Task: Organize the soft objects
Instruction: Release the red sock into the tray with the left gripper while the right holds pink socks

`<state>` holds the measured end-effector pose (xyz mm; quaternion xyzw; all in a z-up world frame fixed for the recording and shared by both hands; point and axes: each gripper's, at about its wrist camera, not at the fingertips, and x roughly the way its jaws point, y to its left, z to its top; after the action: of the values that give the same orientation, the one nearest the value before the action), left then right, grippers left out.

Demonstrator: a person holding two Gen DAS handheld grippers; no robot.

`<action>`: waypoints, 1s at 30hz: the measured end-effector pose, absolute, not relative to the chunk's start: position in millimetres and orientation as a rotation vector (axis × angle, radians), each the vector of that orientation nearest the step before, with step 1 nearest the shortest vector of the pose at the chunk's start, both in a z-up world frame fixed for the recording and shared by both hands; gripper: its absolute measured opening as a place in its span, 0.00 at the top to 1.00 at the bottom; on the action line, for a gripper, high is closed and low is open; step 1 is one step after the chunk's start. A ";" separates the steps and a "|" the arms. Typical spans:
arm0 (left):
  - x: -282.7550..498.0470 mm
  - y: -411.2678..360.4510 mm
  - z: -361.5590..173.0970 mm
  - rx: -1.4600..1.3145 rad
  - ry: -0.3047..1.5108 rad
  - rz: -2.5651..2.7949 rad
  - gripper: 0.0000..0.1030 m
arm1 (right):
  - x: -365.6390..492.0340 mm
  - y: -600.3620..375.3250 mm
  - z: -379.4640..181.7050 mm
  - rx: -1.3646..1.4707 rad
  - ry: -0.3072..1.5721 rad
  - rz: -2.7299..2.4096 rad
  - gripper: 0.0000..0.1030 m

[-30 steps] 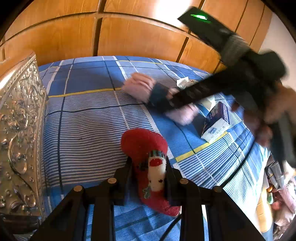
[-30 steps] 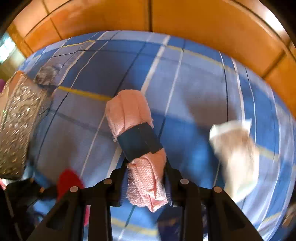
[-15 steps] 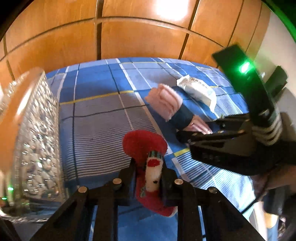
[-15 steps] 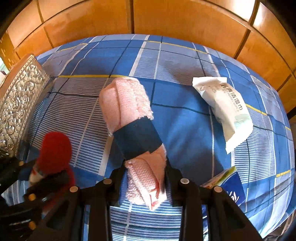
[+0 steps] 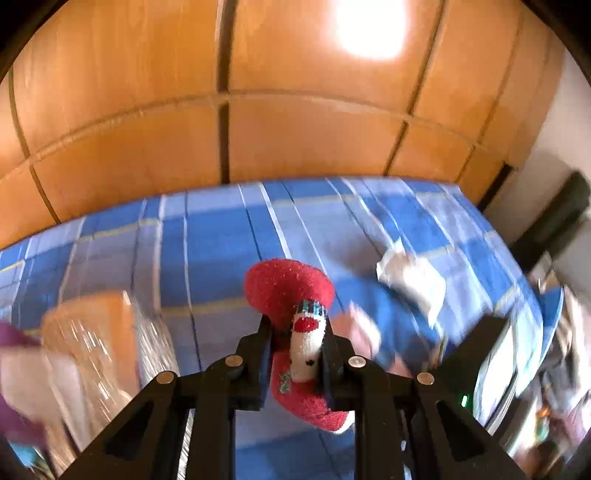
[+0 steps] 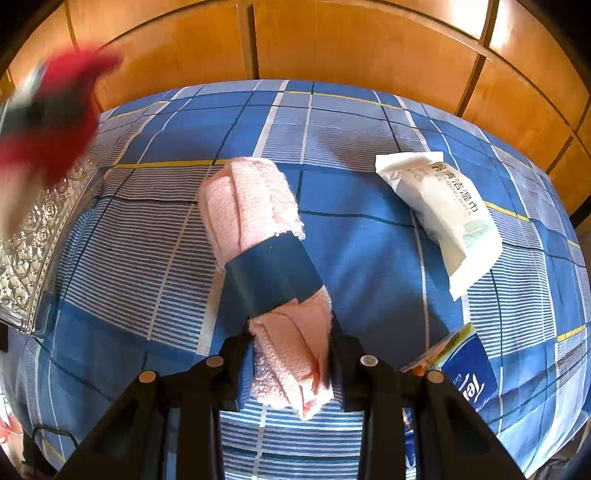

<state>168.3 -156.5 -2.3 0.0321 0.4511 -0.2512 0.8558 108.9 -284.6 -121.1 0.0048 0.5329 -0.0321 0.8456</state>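
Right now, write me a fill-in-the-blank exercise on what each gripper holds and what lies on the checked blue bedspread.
1. The left gripper is shut on a fuzzy ____ Christmas sock.
2. The right gripper is shut on a rolled pink towel wrapped by a dark ____ paper band.
3. The white wet-wipes pack lies on the blue bedspread, to the ____ of the towel in the right wrist view.

Missing words: red; blue; right

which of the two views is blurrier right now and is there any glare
Left wrist view: bedspread and silver box smeared, glare spot on the wood panel, red sock sharp. Right wrist view: mostly crisp, pink towel sharp, only the sock streaked.
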 end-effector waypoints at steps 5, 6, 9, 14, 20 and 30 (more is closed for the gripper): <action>227.0 -138.9 26.7 0.074 0.935 -0.430 0.79 | 108.3 -283.2 -120.6 0.006 1.118 -0.077 0.68; 238.2 -128.8 31.3 0.062 0.938 -0.404 0.79 | 108.1 -282.9 -120.7 0.002 1.116 -0.078 0.68; 269.4 -87.4 43.4 0.001 0.948 -0.313 0.79 | 106.3 -280.6 -121.3 -0.011 1.108 -0.081 0.68; 296.6 -5.9 68.4 -0.050 0.909 -0.169 0.79 | 103.3 -277.8 -120.5 -0.012 1.098 -0.087 0.68; 284.5 96.4 76.9 -0.066 0.859 -0.028 0.79 | 97.9 -272.7 -119.5 -0.027 1.082 -0.099 0.68; 184.5 250.3 31.2 -0.194 0.861 0.105 0.79 | 96.1 -264.2 -118.9 -0.079 1.077 -0.130 0.68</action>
<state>184.5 250.3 31.2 -0.0936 0.4165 0.0509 0.9029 96.1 -264.2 -118.9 -0.0378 0.5123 -0.0619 0.8557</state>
